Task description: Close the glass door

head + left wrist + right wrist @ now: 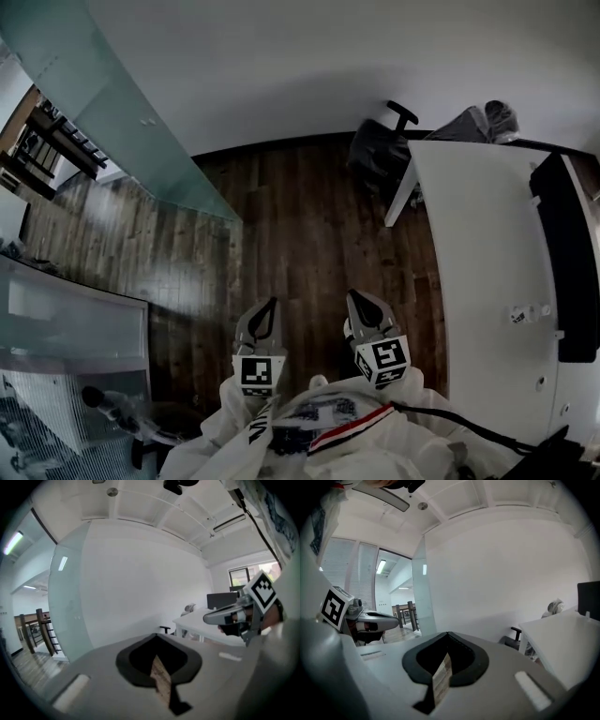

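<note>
Both grippers are held low and close in front of the person, side by side over the dark wooden floor (300,234), which reads as a carrying posture on the way to the job rather than any contact with it. The left gripper (270,305) is clenched with nothing in it: in its own view the jaw tips meet at a point, with only a thin sliver of floor showing behind them. The right gripper (361,298) is clenched and empty in the same way. Keeping them pinched probably suits the task, since a door panel calls for a push or a hook on its edge rather than a wide pinch. The glass door (122,122) is a tall frosted panel that stands swung open at an angle, so the doorway beside it gives onto a corridor with dark railings. It lies ahead and to the person's left, well apart from both grippers, with bare floor between. From the left gripper view the glass door (70,606) fills the left side, off the line of the jaws; the right gripper view shows it further left again. The white bench (478,253) and an office chair (380,150) stand on the right, away from the route to the door. A small fitting shows on the glass, too small to identify.
</note>
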